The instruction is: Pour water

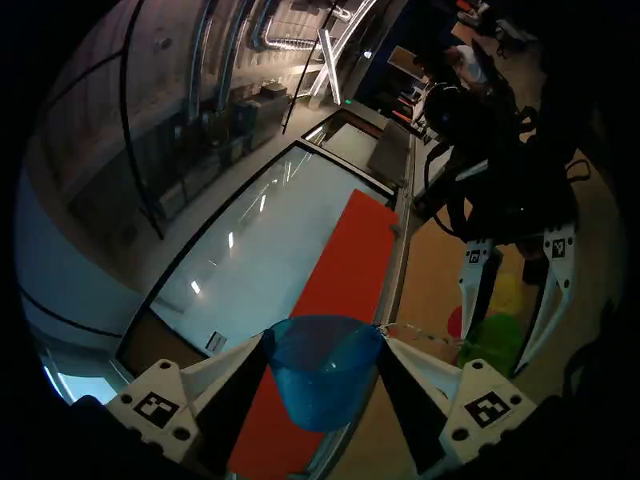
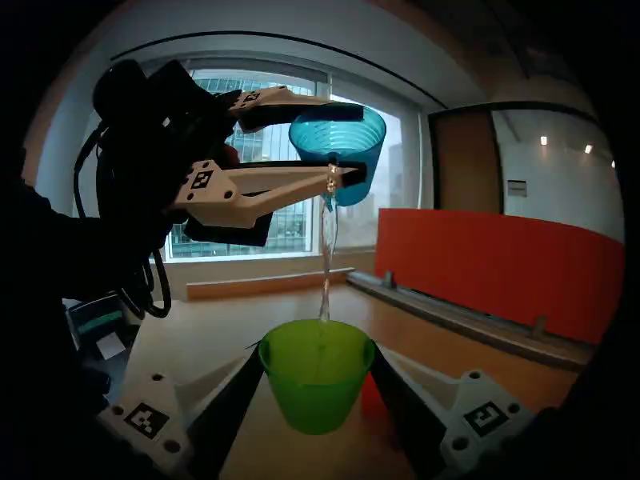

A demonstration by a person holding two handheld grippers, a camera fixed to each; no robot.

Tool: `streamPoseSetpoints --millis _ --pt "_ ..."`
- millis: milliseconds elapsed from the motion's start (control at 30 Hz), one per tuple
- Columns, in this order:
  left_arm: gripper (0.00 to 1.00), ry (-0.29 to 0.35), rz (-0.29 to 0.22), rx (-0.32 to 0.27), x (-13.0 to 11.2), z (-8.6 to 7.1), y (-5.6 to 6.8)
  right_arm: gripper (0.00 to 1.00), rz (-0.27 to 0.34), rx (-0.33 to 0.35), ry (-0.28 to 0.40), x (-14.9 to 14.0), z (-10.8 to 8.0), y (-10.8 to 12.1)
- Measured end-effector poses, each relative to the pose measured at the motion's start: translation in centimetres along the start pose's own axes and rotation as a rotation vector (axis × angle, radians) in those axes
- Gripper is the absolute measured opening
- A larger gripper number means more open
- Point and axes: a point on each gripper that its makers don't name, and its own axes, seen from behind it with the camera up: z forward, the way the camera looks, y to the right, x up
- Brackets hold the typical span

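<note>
A translucent blue cup [image 1: 322,384] sits between the fingers of my left gripper [image 1: 322,352], which is shut on it. In the right gripper view that left gripper [image 2: 356,140] holds the blue cup [image 2: 336,140] tipped high up. A thin stream of water [image 2: 326,256] falls from its rim into the green cup [image 2: 317,384]. My right gripper [image 2: 317,360] is shut on the green cup, upright and directly under the stream. In the left gripper view the right gripper [image 1: 494,356] hangs lower at the right, with the green cup [image 1: 496,340] between its fingers.
A wooden table [image 2: 240,320] lies under the cups. A long red panel [image 2: 496,264] runs along the right, with a big window [image 2: 264,216] behind. A small red object [image 2: 370,396] sits behind the green cup. A dark-sleeved hand [image 2: 144,160] holds the left gripper.
</note>
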Motion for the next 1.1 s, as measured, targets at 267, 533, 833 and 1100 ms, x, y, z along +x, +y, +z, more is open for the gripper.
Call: streamPoseSetpoints --millis 267,533,833,1100 --pt "0.88 -0.002 0.025 0.008 0.0 0.0 -0.2 0.93 -0.001 -0.003 0.001 0.0 -0.1 0.2" --pt "0.88 0.000 0.052 0.014 0.4 0.1 -0.4 0.92 -0.003 -0.005 0.000 0.2 -0.2 0.2" --pt "0.88 0.010 0.078 0.016 0.8 0.1 -0.6 0.92 -0.005 -0.005 0.001 0.4 -0.2 0.2" --pt "0.88 0.010 0.109 0.018 1.0 0.2 -0.8 0.93 -0.006 -0.006 0.002 0.3 -0.2 0.3"
